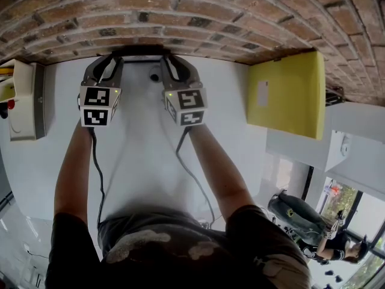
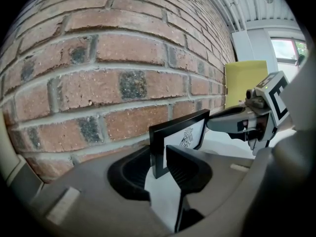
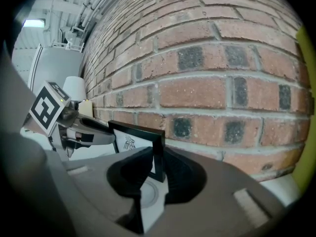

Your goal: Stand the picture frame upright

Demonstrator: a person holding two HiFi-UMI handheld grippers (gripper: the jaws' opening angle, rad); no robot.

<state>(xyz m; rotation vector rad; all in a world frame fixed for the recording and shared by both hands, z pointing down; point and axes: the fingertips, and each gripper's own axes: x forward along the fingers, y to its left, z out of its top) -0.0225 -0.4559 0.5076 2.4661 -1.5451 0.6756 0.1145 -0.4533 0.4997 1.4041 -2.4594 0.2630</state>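
Standing upright, black-rimmed picture frame [image 2: 180,139]

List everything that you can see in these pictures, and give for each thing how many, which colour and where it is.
table: one, white, under everything
brick wall: one, red-brown, behind the table
picture frame: one, black with a white picture, upright on the table close to the brick wall
board: one, yellow, at the table's right end by the wall
box-like device: one, cream-white, at the table's left edge; its kind is unclear
cables: two, dark, running from the grippers back to the person
left gripper: one, grey, shut on the frame's left edge
right gripper: one, grey, shut on the frame's right edge
forearms: two, bare, behind the grippers
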